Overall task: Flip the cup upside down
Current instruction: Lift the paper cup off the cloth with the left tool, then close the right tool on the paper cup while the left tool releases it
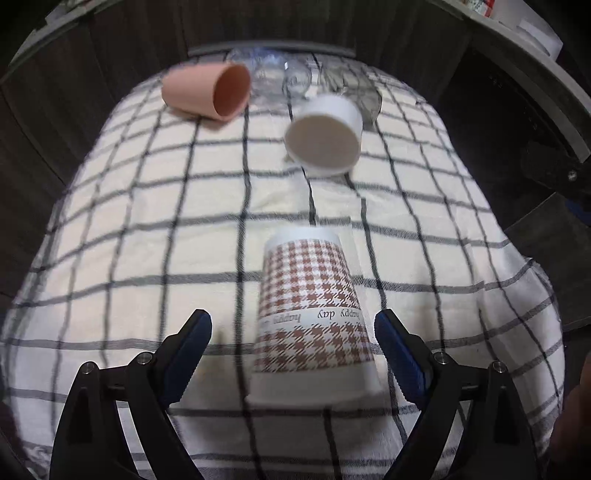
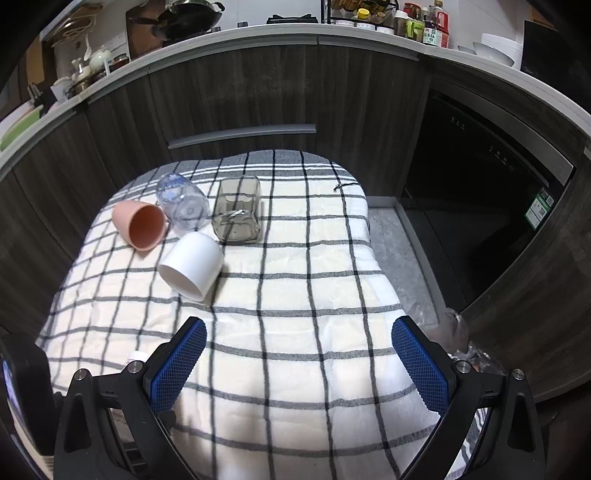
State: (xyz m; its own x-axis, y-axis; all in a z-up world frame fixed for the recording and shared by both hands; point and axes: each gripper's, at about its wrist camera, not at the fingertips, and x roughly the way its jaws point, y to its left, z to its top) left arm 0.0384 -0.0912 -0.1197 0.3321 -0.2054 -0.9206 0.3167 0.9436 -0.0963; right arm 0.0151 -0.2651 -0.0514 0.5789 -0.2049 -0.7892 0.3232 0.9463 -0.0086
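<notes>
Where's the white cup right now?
In the right wrist view the white cup lies on its side on the checked cloth, left of centre, just in front of the pink cup.

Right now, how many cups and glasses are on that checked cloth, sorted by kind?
Patterned paper cup: 1
Pink cup: 1
White cup: 1
Clear round glass: 1
Grey square glass: 1
Total: 5

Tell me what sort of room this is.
Most likely a home kitchen: a wok and sauce bottles sit on the counter, with a built-in oven or dishwasher below it.
</notes>
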